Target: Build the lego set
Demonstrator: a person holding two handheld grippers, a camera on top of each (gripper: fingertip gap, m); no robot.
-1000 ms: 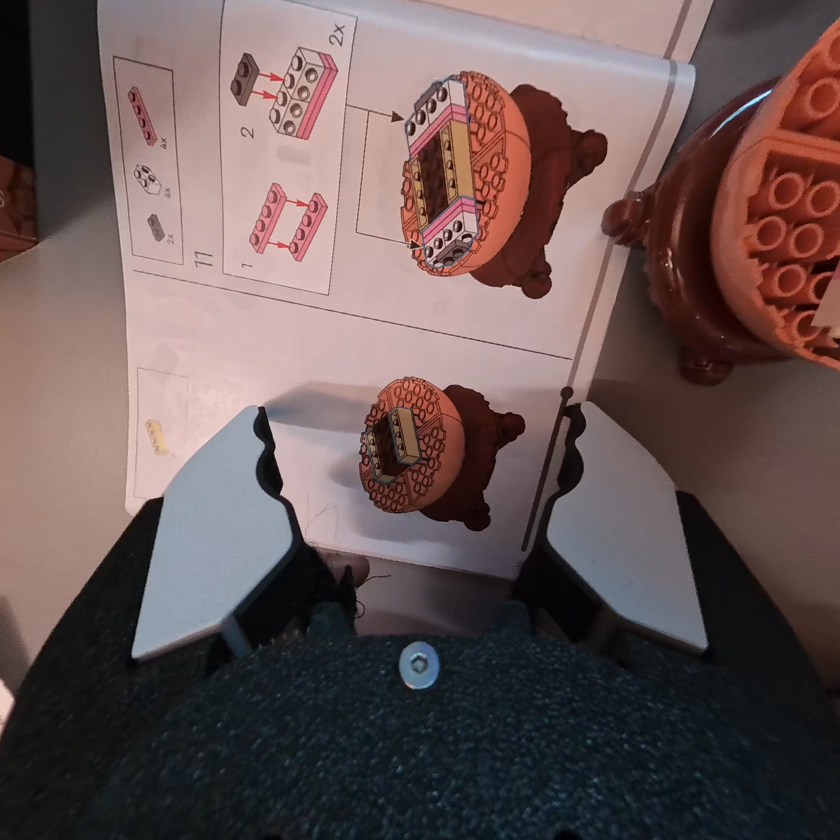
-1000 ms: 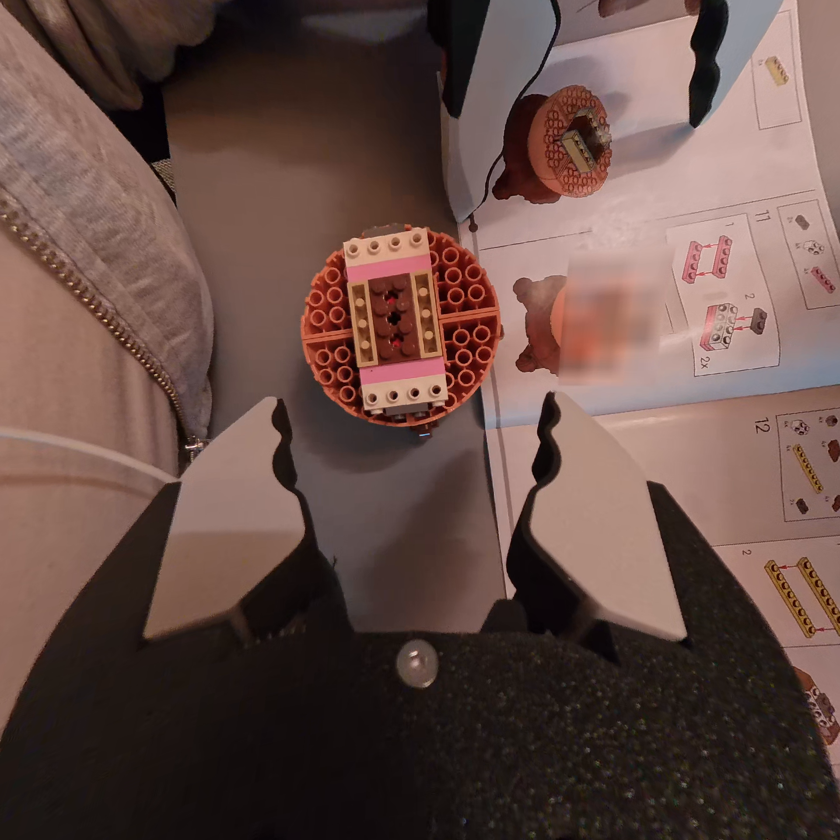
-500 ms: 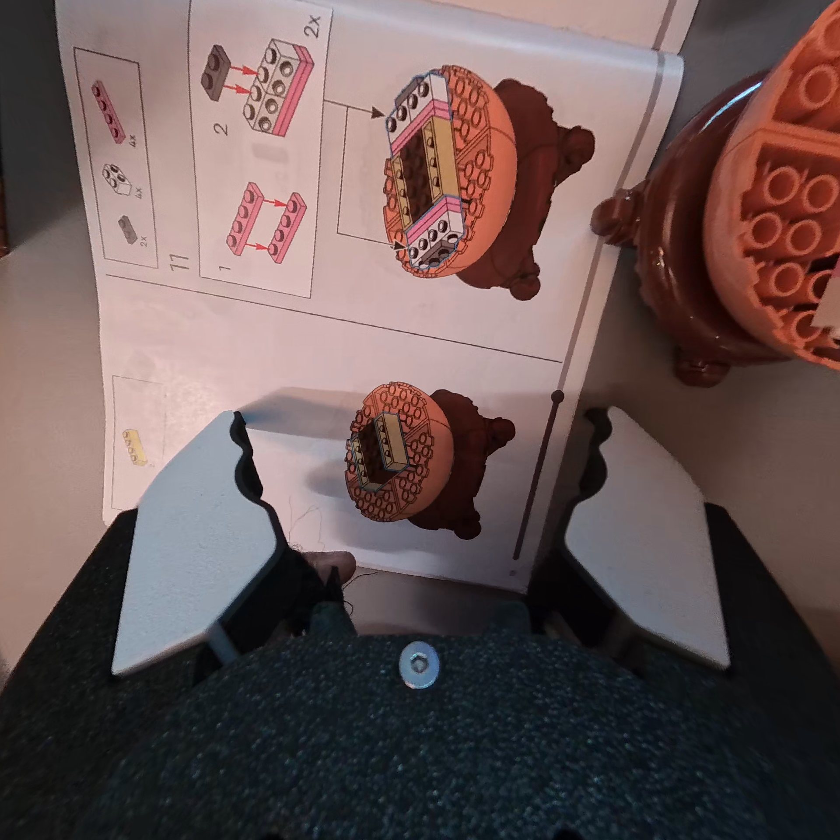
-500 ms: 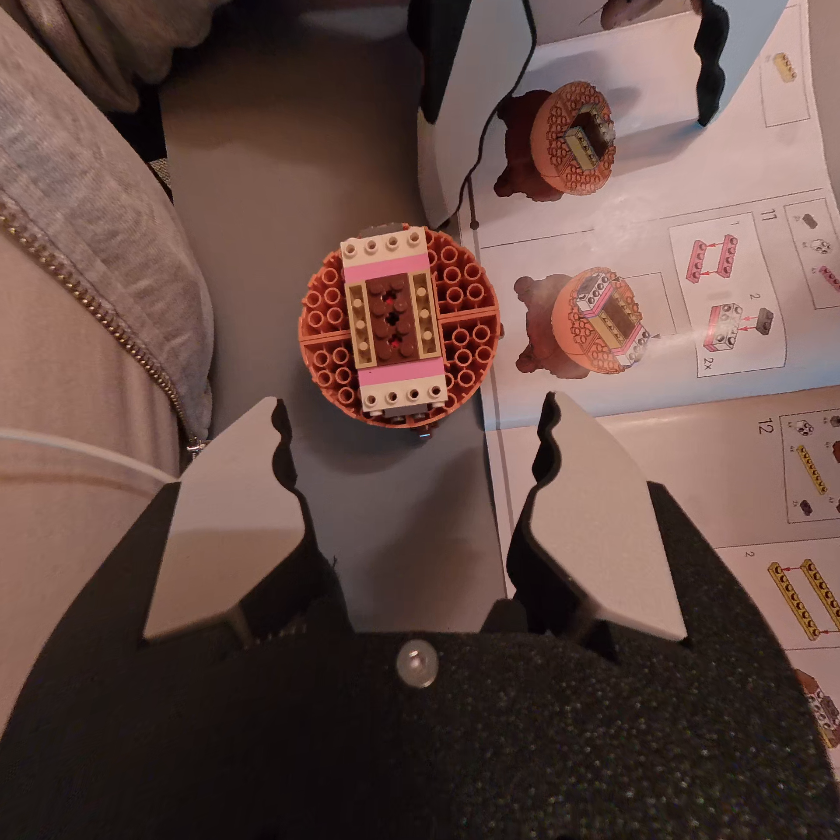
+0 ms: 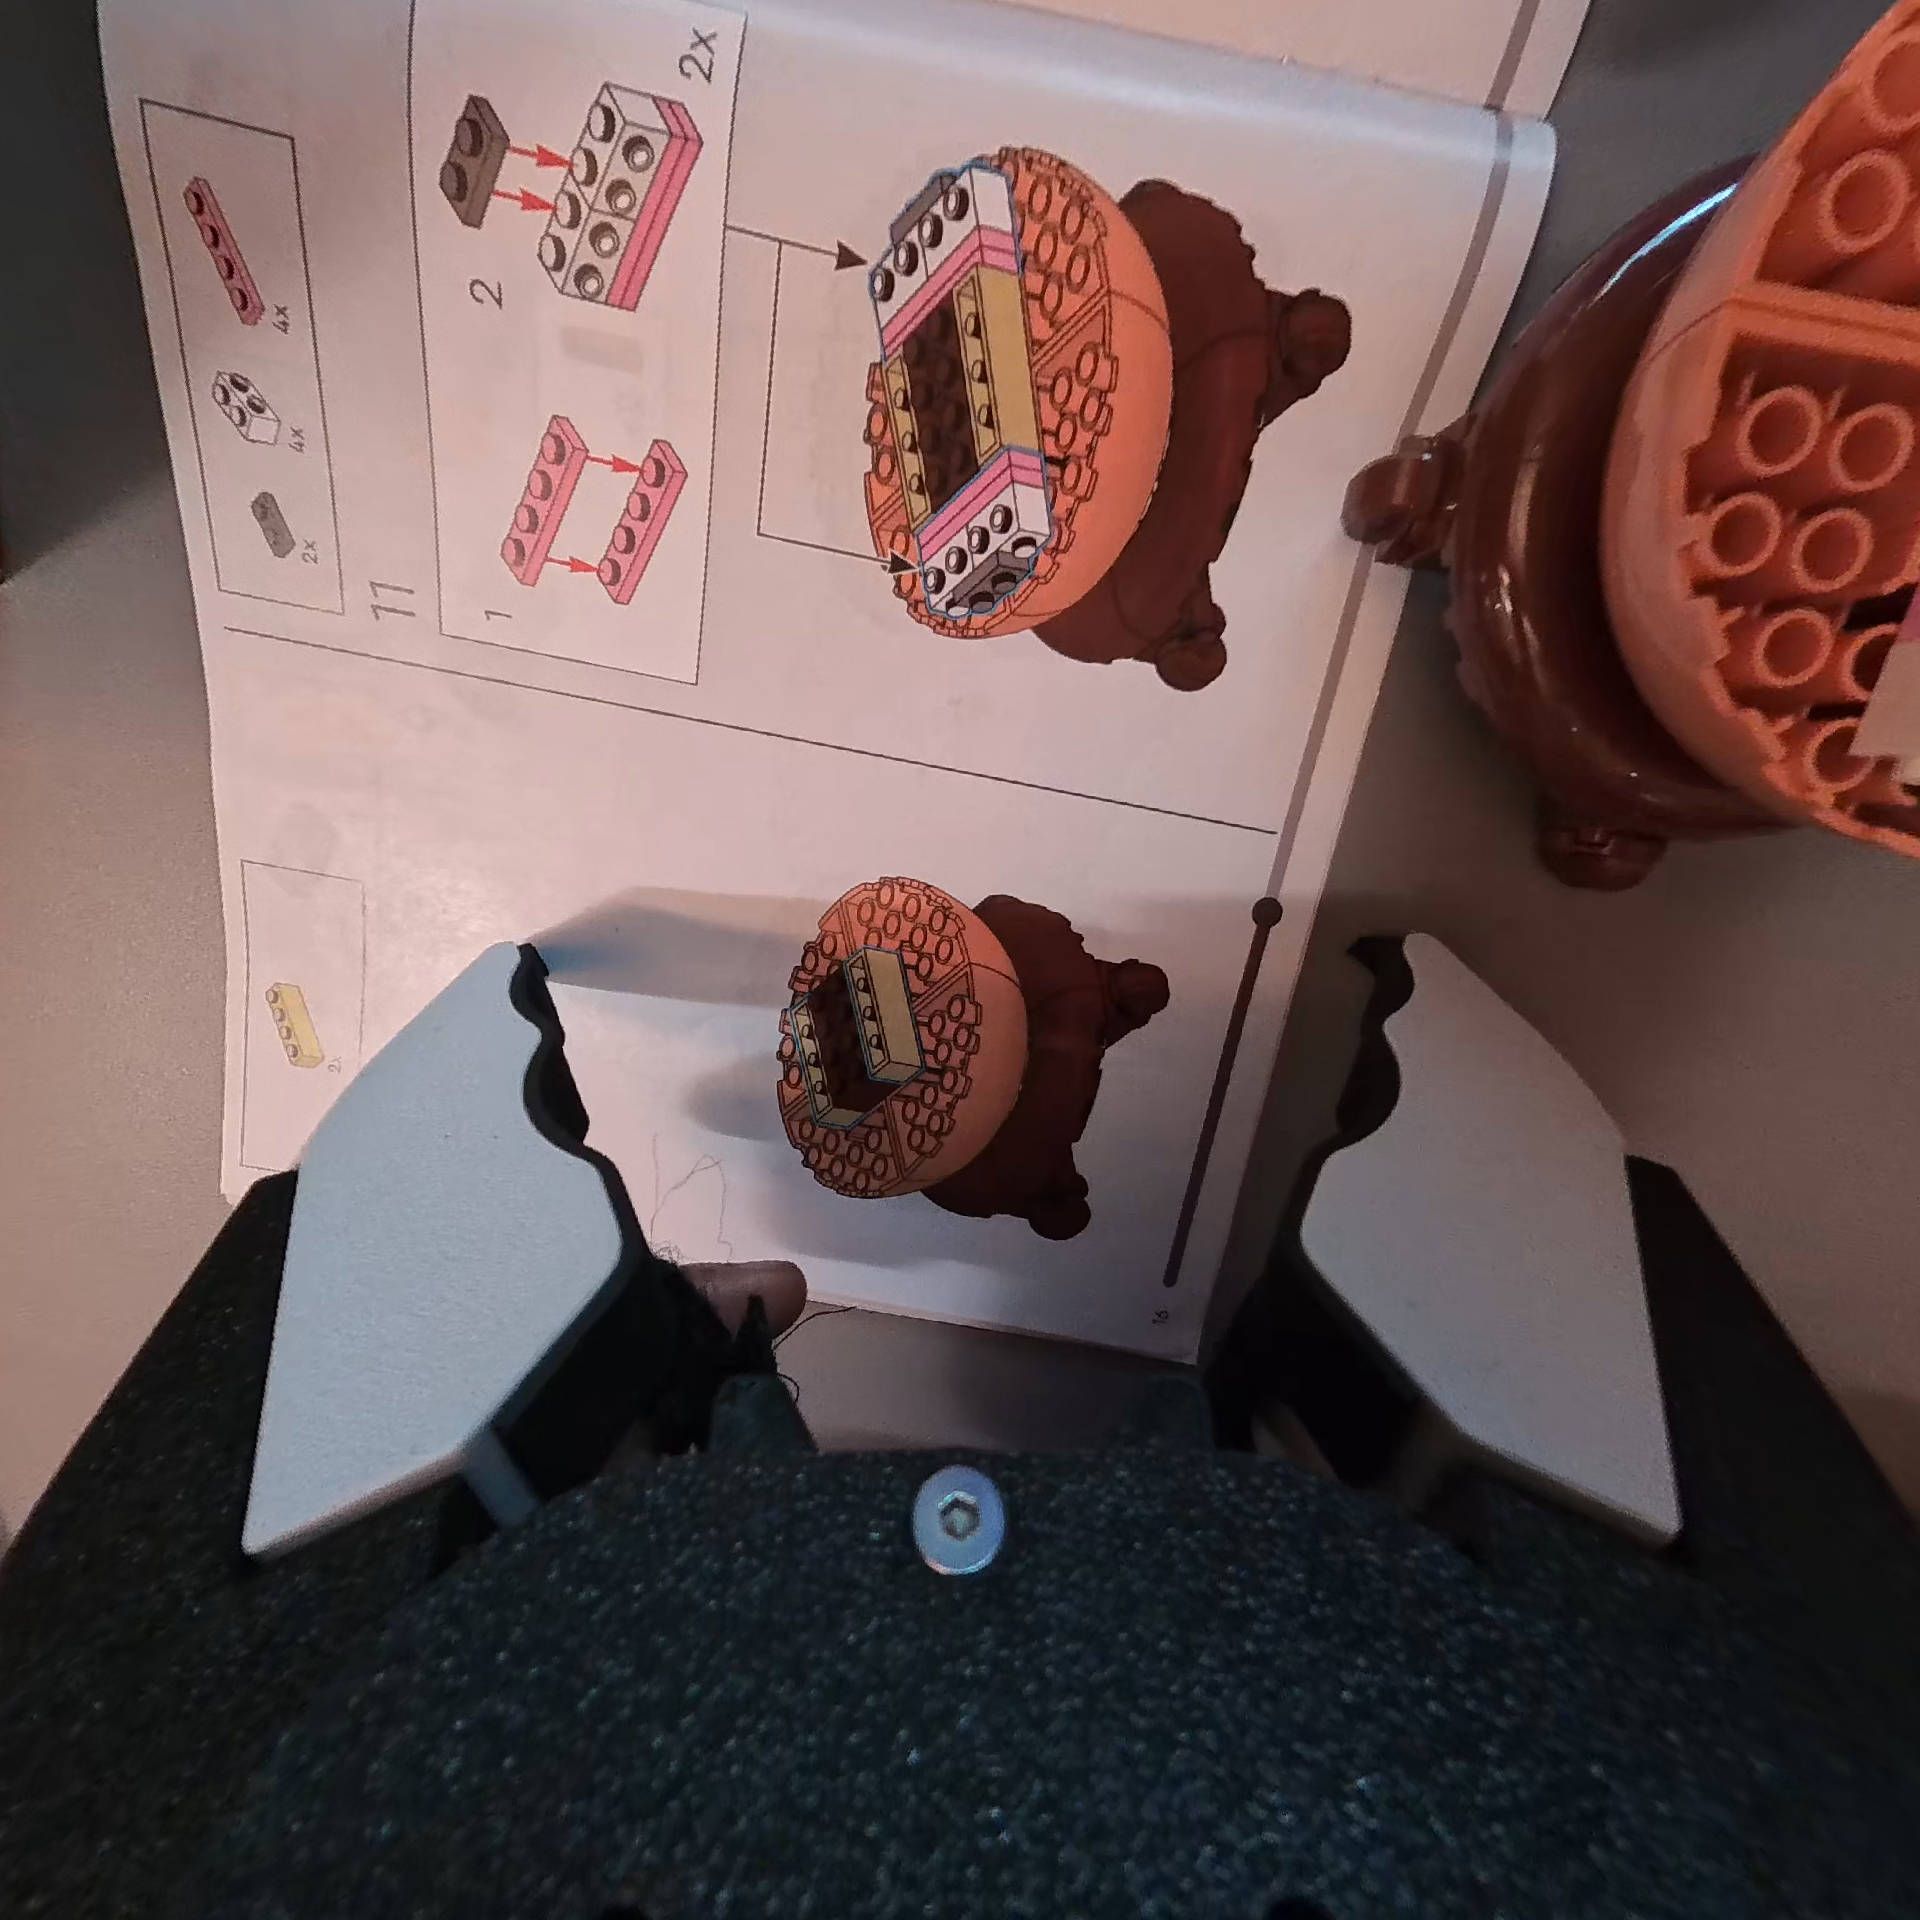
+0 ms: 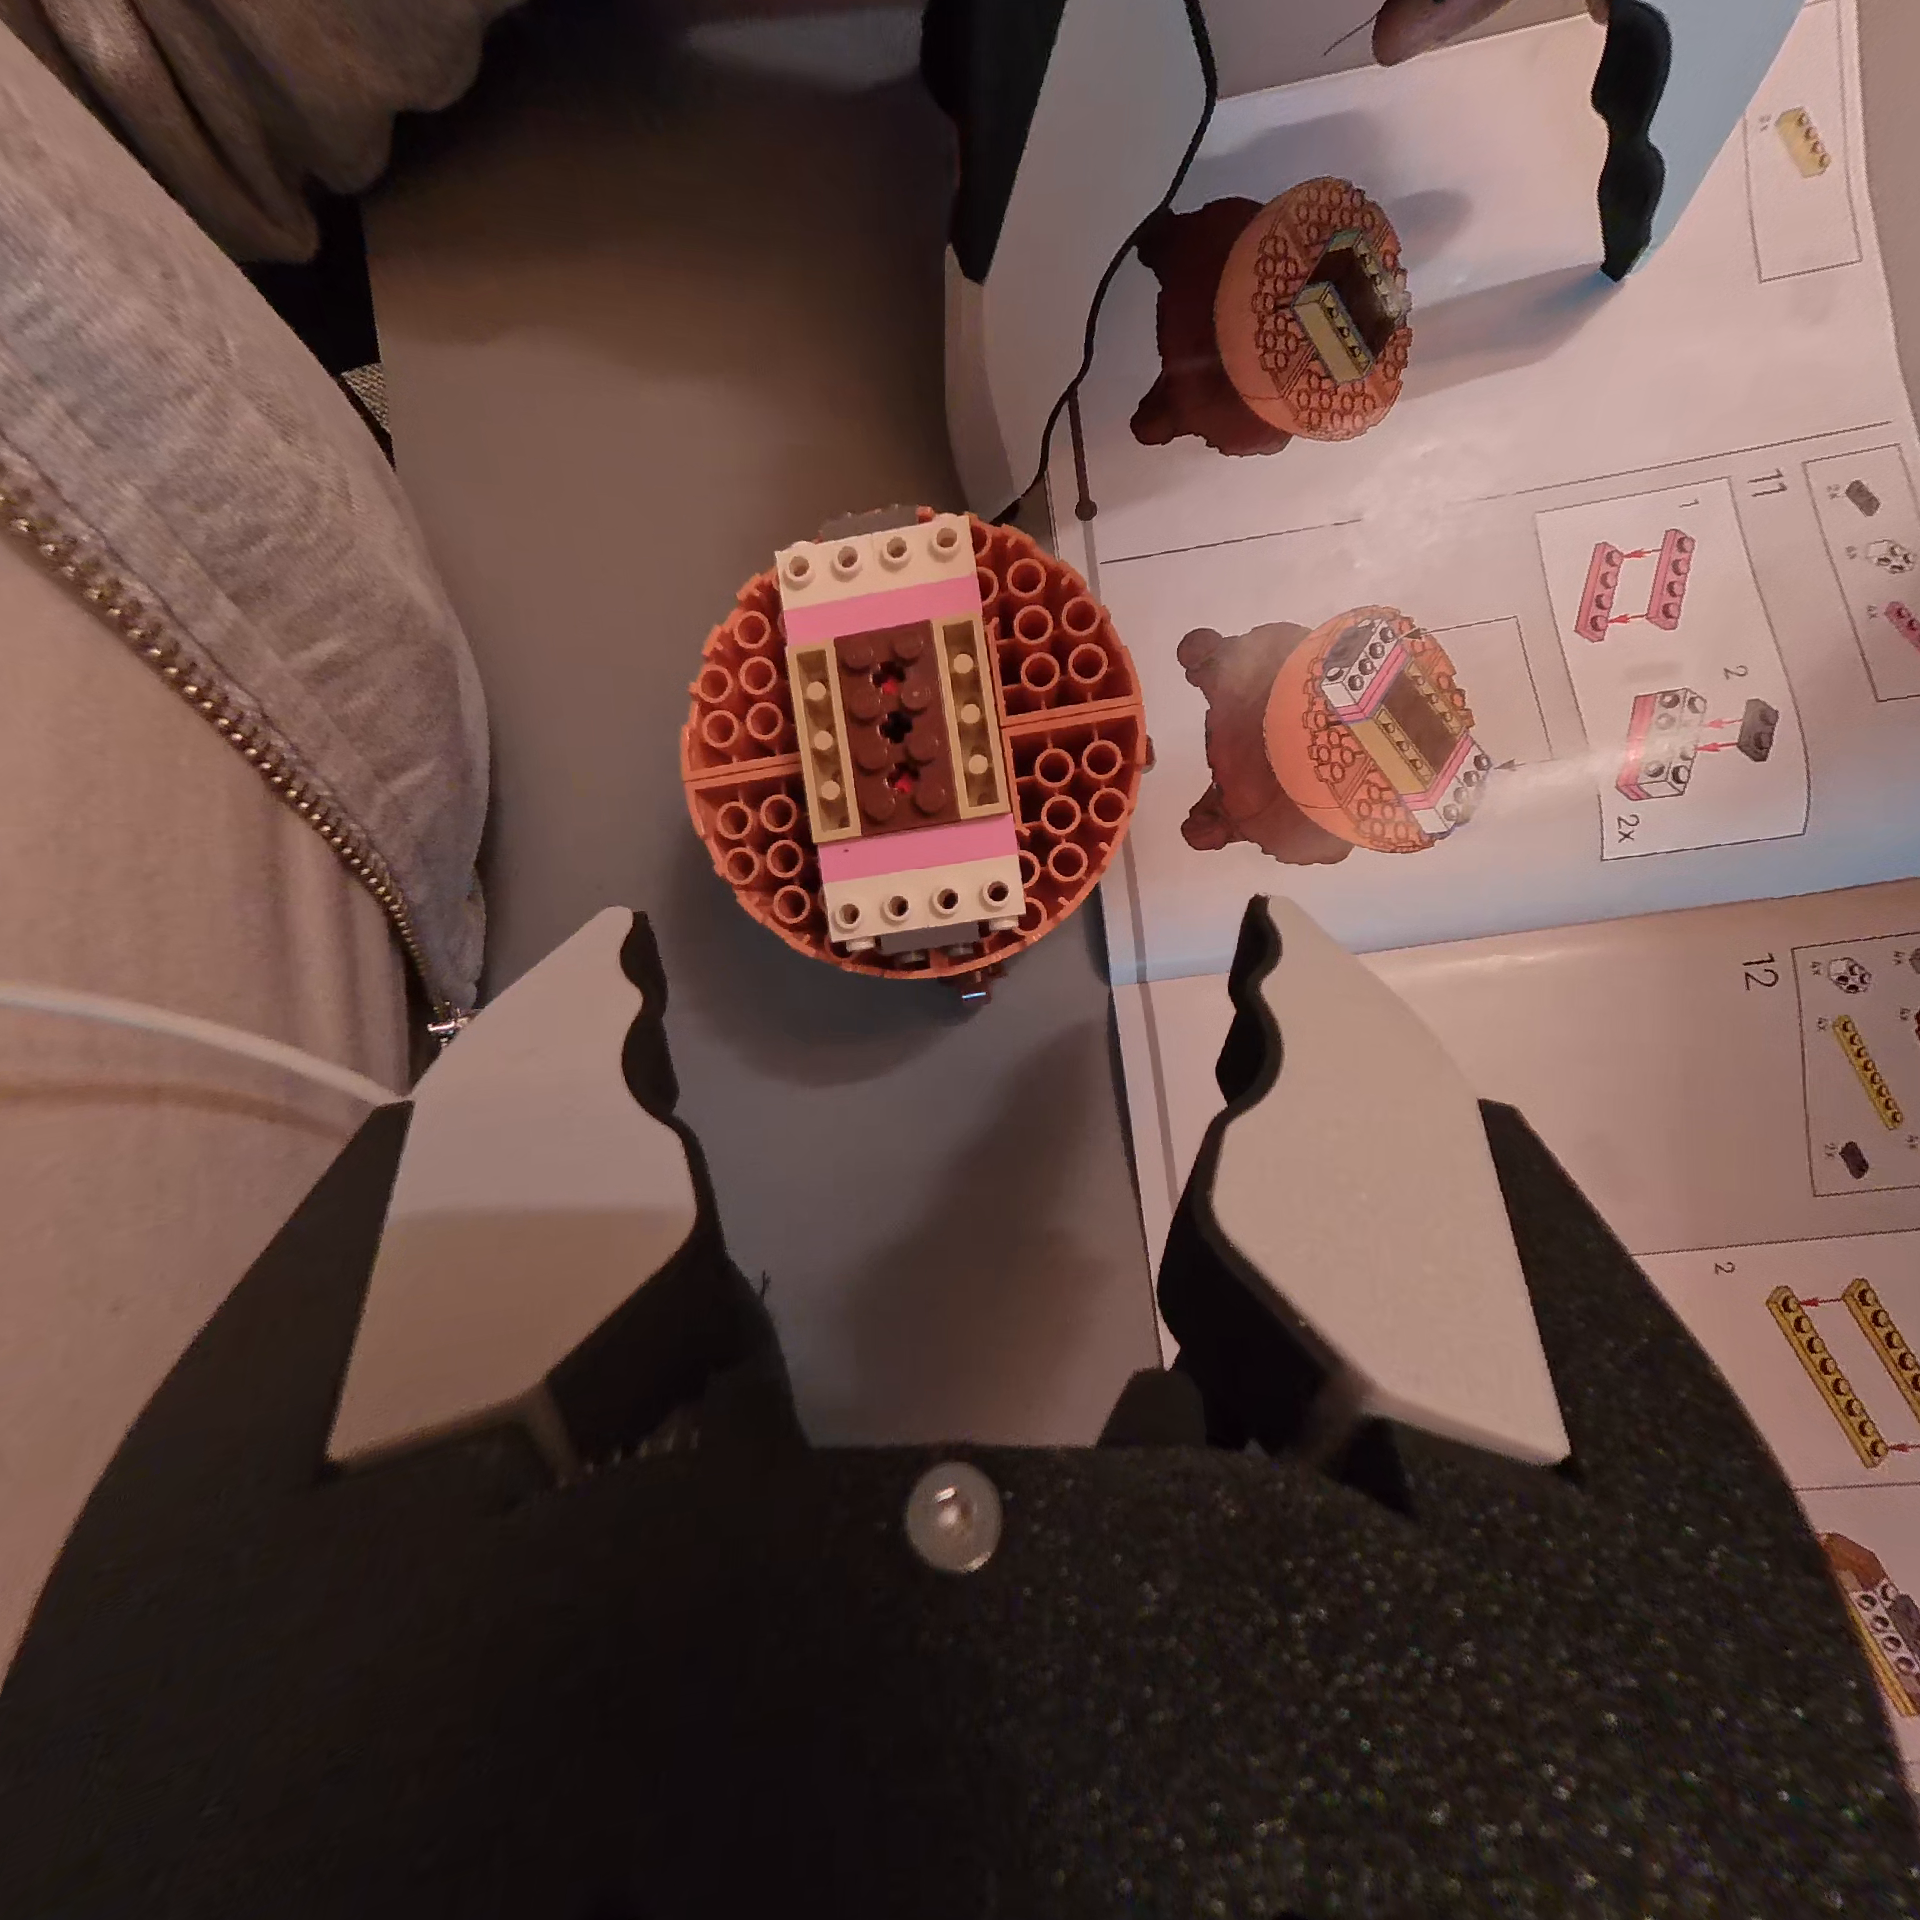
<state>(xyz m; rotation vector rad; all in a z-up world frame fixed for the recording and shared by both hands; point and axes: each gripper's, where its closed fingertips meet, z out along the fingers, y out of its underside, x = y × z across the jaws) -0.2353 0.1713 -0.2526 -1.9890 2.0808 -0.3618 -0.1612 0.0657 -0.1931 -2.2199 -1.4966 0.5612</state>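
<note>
A round lego build stands on the grey table: an orange studded disc on a dark brown base, with tan, brown, pink and white bricks in its middle. In the left wrist view it shows at the right edge, on its side. My right gripper is open and empty, just short of the build. My left gripper is open and empty over the open instruction booklet; it also shows at the top of the right wrist view.
The booklet lies right of the build and covers the table's right side. A person's grey zipped garment fills the left. A fingertip shows behind my left gripper's fingers.
My left gripper has opened wider and shifted a little over the booklet page. My right gripper and the build have not moved.
</note>
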